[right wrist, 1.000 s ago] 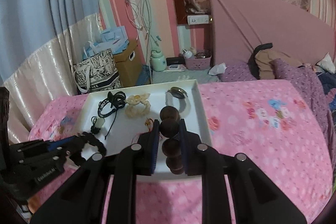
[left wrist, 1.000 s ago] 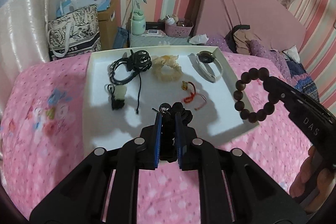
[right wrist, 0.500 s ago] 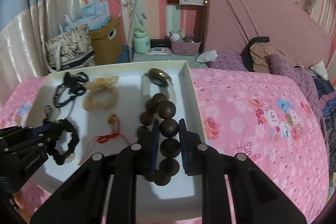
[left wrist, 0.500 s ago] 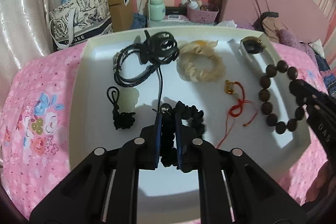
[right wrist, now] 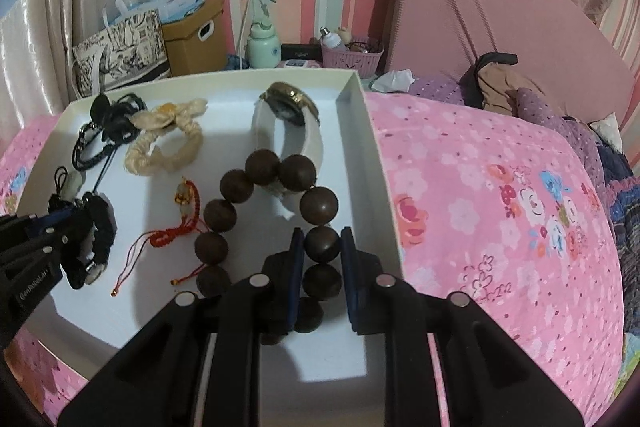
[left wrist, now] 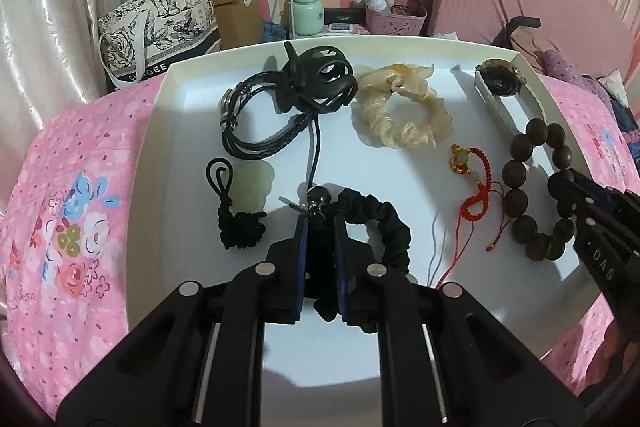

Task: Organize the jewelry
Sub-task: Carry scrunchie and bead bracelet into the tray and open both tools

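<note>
While both items hang low over the white tray (left wrist: 168,131), note that each is already held: your left gripper (left wrist: 320,227) has its jaws pinched nearly shut on the black scrunchie (left wrist: 384,223), and your right gripper (right wrist: 320,247) has its jaws narrow around one bead of the dark wooden bead bracelet (right wrist: 240,187).

From the left jaws the scrunchie's free loop extends to the right, its far curve apparently resting on the tray floor. It lies between the jade pendant on black cord (left wrist: 248,187) to its left and the red cord charm (left wrist: 472,187) to its right, near both. A small dark bead with a metal clip (left wrist: 316,199) sits at the left jaw tips, touching the scrunchie.

From the right jaws the bracelet's loop spreads forward and left. Its far beads overlap the white strap of the wristwatch (right wrist: 288,107), and its left side lies just beside the red cord charm.

Release judgement: your right hand is nearer the tray's right wall; your left is nearer its centre. Opening either jaws likely deposits the item where it now lies.
</note>
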`<control>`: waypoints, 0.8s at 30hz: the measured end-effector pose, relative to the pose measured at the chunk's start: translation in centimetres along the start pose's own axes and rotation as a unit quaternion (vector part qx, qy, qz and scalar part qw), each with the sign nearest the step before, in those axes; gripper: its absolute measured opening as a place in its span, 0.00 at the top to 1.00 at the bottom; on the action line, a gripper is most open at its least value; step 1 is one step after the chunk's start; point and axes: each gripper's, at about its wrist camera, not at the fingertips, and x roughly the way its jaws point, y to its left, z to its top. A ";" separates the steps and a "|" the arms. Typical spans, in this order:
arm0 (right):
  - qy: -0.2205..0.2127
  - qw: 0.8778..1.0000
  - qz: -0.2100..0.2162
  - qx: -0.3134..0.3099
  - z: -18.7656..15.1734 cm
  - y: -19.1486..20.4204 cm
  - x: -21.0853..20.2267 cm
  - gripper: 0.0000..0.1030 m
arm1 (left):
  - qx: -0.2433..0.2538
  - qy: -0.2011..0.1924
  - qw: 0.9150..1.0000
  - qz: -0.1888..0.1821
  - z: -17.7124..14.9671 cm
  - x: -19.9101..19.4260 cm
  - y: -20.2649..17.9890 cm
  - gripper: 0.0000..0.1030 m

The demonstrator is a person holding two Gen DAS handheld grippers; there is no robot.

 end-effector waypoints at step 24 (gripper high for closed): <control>-0.006 1.000 -0.001 -0.005 0.1 0.0 -0.9 0.56 | -0.005 -0.001 1.000 -0.014 -0.5 -0.5 0.4 0.54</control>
